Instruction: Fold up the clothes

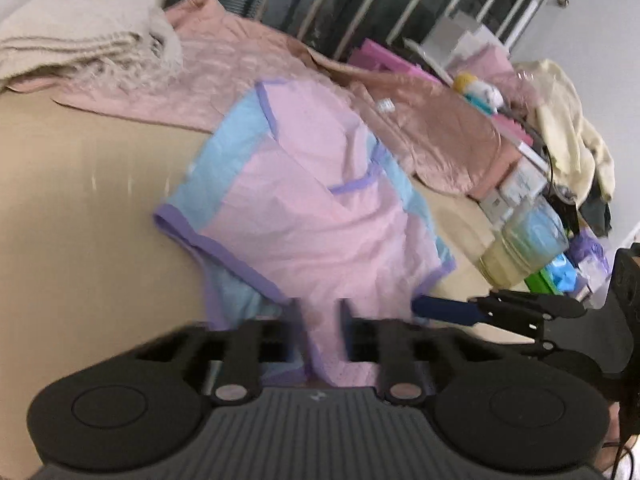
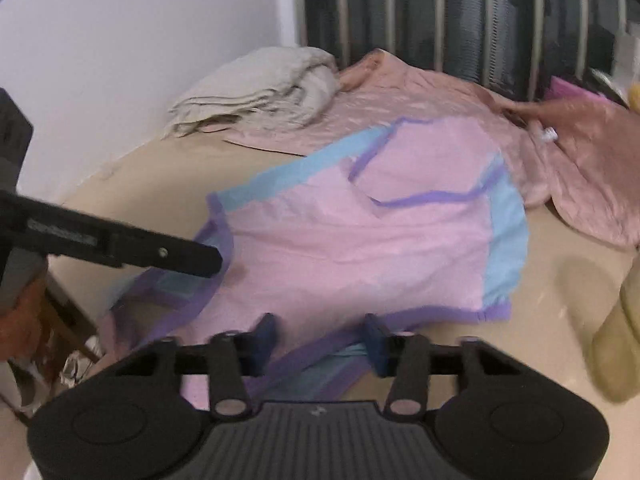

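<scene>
A pink garment point(image 1: 304, 216) with blue side panels and purple trim lies spread on the beige table point(image 1: 80, 200); it also shows in the right wrist view point(image 2: 360, 232). My left gripper point(image 1: 322, 320) is shut on the garment's near hem, cloth bunched between the fingers. My right gripper point(image 2: 320, 340) is open, its blue fingertips point(image 2: 376, 344) either side of the near purple hem. The right gripper shows from the side in the left wrist view point(image 1: 440, 310). The left gripper shows in the right wrist view point(image 2: 208, 260), at the garment's left edge.
A folded beige blanket point(image 1: 80, 40) and a crumpled dusty-pink quilt point(image 1: 420, 120) lie behind the garment. Boxes, plastic containers point(image 1: 528, 240) and a cream cloth point(image 1: 568, 128) crowd the right. A window with bars point(image 2: 460, 20) is behind. A cream object point(image 2: 624, 340) lies at the right.
</scene>
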`<act>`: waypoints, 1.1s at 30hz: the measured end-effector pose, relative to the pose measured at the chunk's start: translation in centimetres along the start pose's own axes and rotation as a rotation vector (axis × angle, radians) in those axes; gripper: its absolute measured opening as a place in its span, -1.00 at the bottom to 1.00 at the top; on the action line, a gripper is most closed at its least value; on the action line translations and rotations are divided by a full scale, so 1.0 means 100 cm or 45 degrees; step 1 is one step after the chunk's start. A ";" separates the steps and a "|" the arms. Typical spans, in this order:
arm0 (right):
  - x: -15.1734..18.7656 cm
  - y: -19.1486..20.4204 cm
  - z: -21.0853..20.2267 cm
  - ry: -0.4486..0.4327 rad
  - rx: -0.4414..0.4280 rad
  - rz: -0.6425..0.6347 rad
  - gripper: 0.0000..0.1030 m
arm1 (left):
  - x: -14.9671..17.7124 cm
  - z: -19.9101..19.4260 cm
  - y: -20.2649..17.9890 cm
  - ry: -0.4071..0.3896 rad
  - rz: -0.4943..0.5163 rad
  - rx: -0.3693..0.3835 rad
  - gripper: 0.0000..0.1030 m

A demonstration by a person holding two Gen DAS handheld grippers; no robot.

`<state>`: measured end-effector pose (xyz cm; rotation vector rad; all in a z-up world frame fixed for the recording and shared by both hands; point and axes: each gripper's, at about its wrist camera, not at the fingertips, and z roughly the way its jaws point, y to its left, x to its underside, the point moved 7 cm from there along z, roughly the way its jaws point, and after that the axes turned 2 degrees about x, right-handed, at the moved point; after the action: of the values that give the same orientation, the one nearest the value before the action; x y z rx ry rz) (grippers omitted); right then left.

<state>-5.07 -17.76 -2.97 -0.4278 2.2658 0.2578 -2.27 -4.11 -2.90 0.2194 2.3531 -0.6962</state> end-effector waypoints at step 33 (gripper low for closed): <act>0.022 0.016 -0.015 -0.111 0.023 0.115 -0.91 | 0.035 -0.021 -0.017 -0.100 0.063 -0.157 -1.00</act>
<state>-8.07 -17.25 -3.57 -0.2996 2.2028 0.2966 -6.66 -4.51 -3.13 0.1921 2.2985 -0.5246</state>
